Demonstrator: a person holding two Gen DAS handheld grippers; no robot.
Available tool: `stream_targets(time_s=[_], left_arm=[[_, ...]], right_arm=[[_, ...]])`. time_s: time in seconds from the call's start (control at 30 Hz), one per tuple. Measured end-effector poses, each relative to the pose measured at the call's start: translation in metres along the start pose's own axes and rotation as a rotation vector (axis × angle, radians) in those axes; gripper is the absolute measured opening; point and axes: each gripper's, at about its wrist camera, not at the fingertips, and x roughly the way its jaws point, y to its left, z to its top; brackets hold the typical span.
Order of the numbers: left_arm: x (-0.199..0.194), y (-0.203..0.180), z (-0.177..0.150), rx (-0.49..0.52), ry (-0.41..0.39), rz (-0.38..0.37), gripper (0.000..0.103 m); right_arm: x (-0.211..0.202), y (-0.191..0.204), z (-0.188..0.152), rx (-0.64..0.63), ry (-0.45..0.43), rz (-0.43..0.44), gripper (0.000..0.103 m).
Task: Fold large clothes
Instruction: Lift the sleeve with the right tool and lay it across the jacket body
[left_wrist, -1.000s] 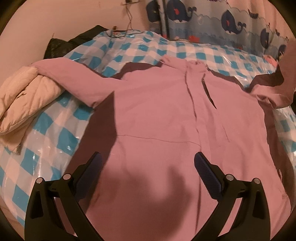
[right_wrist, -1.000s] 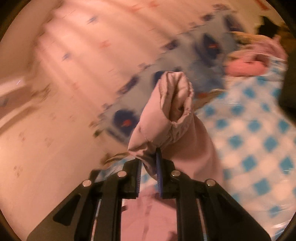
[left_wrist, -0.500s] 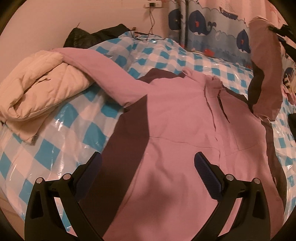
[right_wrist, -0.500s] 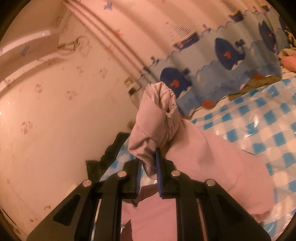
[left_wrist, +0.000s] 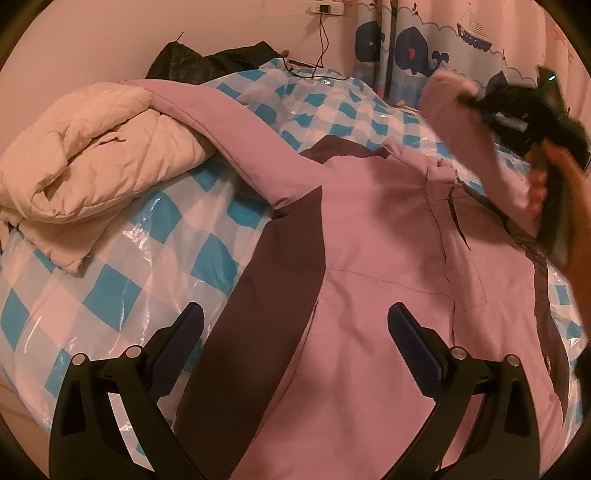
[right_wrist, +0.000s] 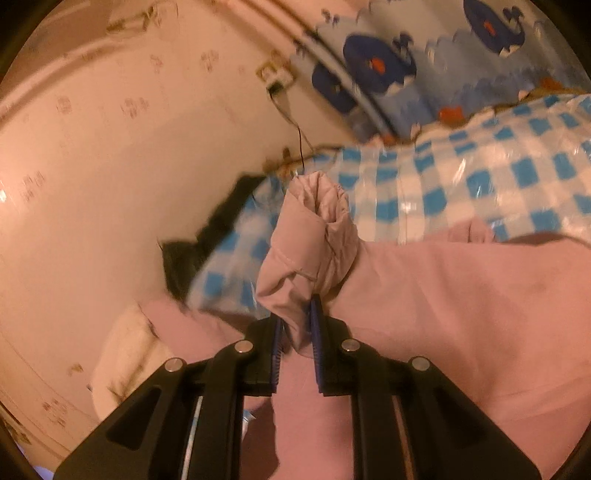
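A large pink jacket (left_wrist: 376, 280) with dark brown side panels lies front up on the blue-checked bed. Its left sleeve (left_wrist: 221, 122) stretches up left over a cream quilt. My left gripper (left_wrist: 295, 325) is open and empty, hovering above the jacket's lower body. My right gripper (right_wrist: 295, 325) is shut on the cuff of the right sleeve (right_wrist: 314, 236) and holds it up over the jacket's chest (right_wrist: 461, 295). In the left wrist view the right gripper (left_wrist: 469, 101) and the raised sleeve (left_wrist: 461, 122) show at the upper right, blurred.
A folded cream quilt (left_wrist: 85, 155) lies at the bed's left side. A black garment (left_wrist: 207, 62) sits by the wall at the head of the bed. A whale-print curtain (left_wrist: 424, 51) hangs behind. The checked cover (left_wrist: 122, 273) is under clear plastic.
My right gripper has swung the held sleeve from high in the air down and across toward the jacket's chest. My left gripper has pulled back and left, showing more of the bed.
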Motion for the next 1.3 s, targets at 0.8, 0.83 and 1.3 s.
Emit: stream_targets(time_s=[0.8, 0.83, 1.3], left_arm=[[0.002, 0.017, -0.002, -0.023, 0.015, -0.017, 0.096], [0.002, 0.017, -0.002, -0.024, 0.016, -0.017, 0.096], [0.012, 0.034, -0.005, -0.062, 0.036, -0.027, 0.096]], right_arm=[[0.097, 0.016, -0.114, -0.185, 0.343, -0.131, 0.094], [0.097, 0.023, -0.115, -0.210, 0.336, -0.124, 0.094], [0.106, 0.038, -0.127, -0.239, 0.331, -0.230, 0.096]])
